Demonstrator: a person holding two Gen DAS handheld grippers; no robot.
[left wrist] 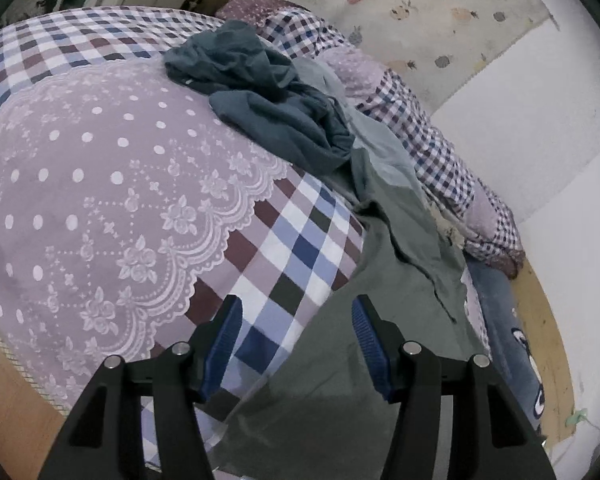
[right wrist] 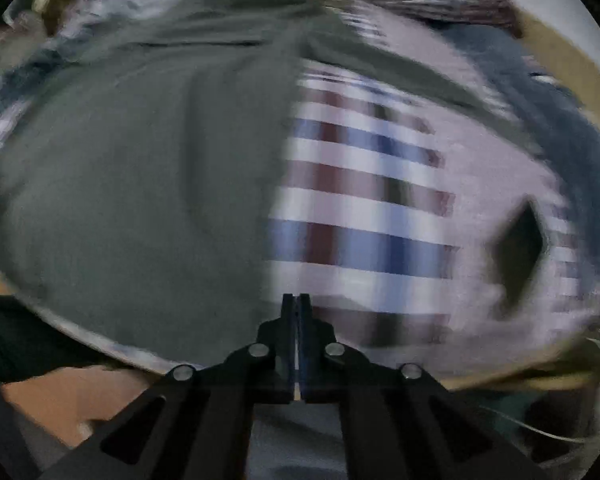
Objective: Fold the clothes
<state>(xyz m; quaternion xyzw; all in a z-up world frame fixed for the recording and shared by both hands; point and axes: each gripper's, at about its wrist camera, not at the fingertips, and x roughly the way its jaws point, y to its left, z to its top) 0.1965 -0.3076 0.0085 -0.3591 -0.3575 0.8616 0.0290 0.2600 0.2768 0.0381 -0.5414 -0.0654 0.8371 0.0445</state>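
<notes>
Right wrist view shows your right gripper [right wrist: 299,300] clenched on nothing beside the green garment [right wrist: 140,200], left gripper [left wrist: 296,320] released, so lifting leaves it behind.

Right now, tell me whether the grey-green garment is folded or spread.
Spread, not folded: the grey-green garment lies in one rumpled layer over the checked bedcover.

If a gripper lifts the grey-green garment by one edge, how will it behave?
Probably floppy: the grey-green garment lies in soft creases over the checked bedspread. It looks thin, so likely light. It may drag the dark blue garment lying on its far end.
</notes>
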